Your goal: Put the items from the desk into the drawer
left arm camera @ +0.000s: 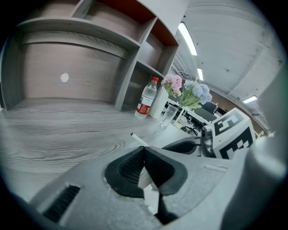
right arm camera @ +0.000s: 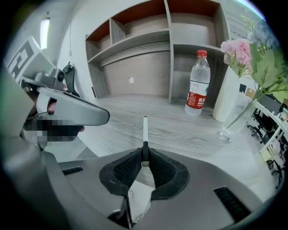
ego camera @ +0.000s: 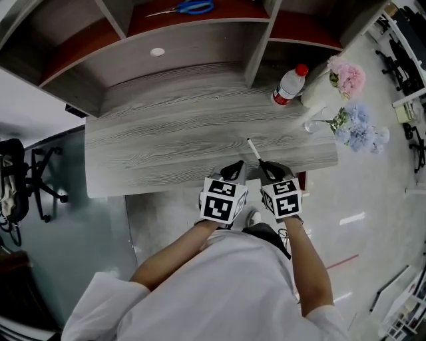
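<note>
Head view, layout: grey wood-grain desk (ego camera: pixel 166 146) with a shelf unit at the back; both grippers sit at its near edge, side by side.
Head view, task item: white pen (ego camera: pixel 252 149) with a dark end, pointing away over the desk top and carried by the right gripper (ego camera: pixel 265 165).
Head view, other items: water bottle (ego camera: pixel 289 84) and flowers (ego camera: pixel 349 76) at the far right; scissors (ego camera: pixel 190 8) on an upper shelf.
Head view, drawer: not visible in any view.
Left gripper view, jaws: the left gripper (left arm camera: pixel 144 152) has its pads pressed together with nothing between them.
Left gripper view, surroundings: the pen tip shows just beyond, to the right.
Right gripper view, jaws: clamped on the dark end of the pen; the white shaft projects straight ahead, roughly level.
Right gripper view, grip quality: the hold is near one end only, so the pen may pivot (judgement).
Step in hand: carry the pen to the drawer (judgement).
Technique: maintain jaw pressure, move slowly, keep the shaft clear of the desk edge, and use the free left gripper to open the drawer if it is closed.
</note>
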### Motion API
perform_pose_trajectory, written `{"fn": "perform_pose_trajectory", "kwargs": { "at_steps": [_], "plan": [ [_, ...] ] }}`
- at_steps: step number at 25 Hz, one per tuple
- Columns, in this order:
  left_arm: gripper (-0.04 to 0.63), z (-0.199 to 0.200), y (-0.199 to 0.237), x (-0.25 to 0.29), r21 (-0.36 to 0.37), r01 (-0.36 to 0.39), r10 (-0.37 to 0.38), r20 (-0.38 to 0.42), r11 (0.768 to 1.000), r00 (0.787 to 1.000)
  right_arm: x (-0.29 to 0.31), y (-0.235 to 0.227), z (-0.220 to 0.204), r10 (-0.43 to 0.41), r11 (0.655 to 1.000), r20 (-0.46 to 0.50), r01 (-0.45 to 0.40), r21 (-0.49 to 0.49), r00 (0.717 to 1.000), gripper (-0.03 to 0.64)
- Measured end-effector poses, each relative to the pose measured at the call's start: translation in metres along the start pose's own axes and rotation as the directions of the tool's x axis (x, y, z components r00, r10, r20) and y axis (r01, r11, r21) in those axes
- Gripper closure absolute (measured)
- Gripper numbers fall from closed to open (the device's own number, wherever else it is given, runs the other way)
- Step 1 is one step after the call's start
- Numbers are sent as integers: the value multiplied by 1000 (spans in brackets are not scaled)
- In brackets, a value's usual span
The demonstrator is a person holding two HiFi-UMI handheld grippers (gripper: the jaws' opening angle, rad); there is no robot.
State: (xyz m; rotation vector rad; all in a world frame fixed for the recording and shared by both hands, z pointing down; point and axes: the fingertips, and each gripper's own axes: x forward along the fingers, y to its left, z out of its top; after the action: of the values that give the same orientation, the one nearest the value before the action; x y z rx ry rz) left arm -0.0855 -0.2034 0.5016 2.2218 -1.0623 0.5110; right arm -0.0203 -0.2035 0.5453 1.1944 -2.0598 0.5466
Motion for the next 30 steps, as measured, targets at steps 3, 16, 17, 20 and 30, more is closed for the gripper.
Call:
{"fn": "perform_pose_trajectory", "kwargs": {
  "at_steps": [3,16,17,20,30],
  "plan": [
    [592,-2,-10,6,5,3,-3,-5,1000,1000,-10,-7,-8,-8,1000,8,8,3,1000,569],
    [592,-17,-63,30,-3,-46,46,-10,999,999,-58,-41,-58,11,1000,36,-11,11,999,569],
    [592,-19,-67,31,-4,-51,51,-9,999,999,-61,-43,-63,14,1000,36,-15,11,999,569],
    [592,-26,-78,33,-6,-63,63,-10,998,998,-69,-46,-77,27,999,36,-28,18,999,569],
    [592,-46,-109,35,-23,-119,119,-10,993,993,-94,-55,-110,80,996,64,-82,20,995,569]
  ]
}}
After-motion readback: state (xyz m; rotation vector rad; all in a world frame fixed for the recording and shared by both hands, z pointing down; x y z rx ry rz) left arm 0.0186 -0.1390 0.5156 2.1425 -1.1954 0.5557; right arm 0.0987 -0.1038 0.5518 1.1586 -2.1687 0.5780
